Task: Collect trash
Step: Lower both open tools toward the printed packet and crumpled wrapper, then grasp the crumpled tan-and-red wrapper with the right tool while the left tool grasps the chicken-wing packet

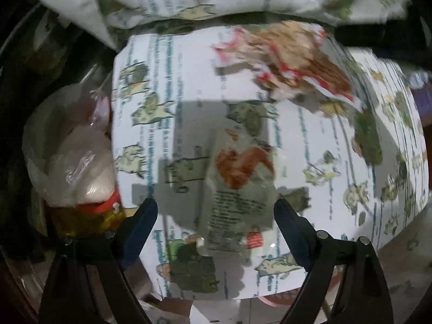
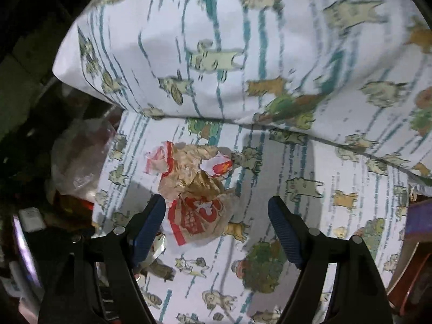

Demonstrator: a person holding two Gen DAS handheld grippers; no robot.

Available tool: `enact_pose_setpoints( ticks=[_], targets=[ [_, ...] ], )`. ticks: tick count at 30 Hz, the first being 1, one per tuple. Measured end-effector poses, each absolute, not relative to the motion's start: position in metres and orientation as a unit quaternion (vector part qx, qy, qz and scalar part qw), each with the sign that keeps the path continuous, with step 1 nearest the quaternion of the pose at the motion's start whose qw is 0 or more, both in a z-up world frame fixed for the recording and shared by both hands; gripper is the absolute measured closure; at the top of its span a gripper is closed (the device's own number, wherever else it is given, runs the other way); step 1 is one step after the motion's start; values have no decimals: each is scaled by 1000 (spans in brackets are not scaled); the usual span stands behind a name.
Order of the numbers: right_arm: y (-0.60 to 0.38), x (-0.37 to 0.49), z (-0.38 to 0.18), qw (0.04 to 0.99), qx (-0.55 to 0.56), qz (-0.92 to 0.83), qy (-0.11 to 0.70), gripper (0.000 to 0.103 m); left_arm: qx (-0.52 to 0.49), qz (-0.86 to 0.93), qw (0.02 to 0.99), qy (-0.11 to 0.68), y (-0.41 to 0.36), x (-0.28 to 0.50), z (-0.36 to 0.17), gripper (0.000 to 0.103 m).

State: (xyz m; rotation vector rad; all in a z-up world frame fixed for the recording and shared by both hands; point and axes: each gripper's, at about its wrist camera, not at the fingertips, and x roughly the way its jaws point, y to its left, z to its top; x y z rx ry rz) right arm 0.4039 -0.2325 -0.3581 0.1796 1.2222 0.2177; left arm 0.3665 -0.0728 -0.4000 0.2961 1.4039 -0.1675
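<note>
A clear plastic wrapper [image 1: 237, 189] with an orange print and small text lies flat on a white cloth printed with animals [image 1: 162, 86]. My left gripper [image 1: 216, 208] hangs open straight over it, one finger on each side, without touching. A crumpled brown paper bag with red and white print [image 1: 286, 59] lies farther back. In the right wrist view that crumpled bag [image 2: 194, 186] sits just ahead of my right gripper [image 2: 217, 206], which is open, its left finger [image 2: 151, 221] close beside the bag's edge.
A cushion in the same animal print [image 2: 229, 48] lies behind the cloth-covered seat. To the left, off the seat's edge, are a clear plastic bag [image 1: 73, 156] and a bottle with a red cap [image 1: 108, 208]. A purple and brown object [image 2: 418, 221] stands at the right.
</note>
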Motion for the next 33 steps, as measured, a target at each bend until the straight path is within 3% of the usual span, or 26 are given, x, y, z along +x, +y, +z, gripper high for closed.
enact_pose_setpoints(
  ticks=[11,13,15,17,23,33],
  targets=[
    [-202,411,-402,809,88,66,578,26,117,-68,745,653,-46,372,-398,14],
    [-204,411,-407,800,110,72,586,40,121,-77,743,654,-49,371,-398,14],
    [-208,411,-410,790,118,77,597,69,126,-80,743,652,-53,369,-396,14],
    [-215,409,-407,789,113,58,601,85,133,-78,745,649,-56,367,-393,14],
    [-248,400,-383,796,132,30,590,96,111,-93,749,647,-63,367,-382,14],
    [-298,381,-356,796,161,15,584,97,95,-121,700,697,-86,369,-415,14]
  ],
)
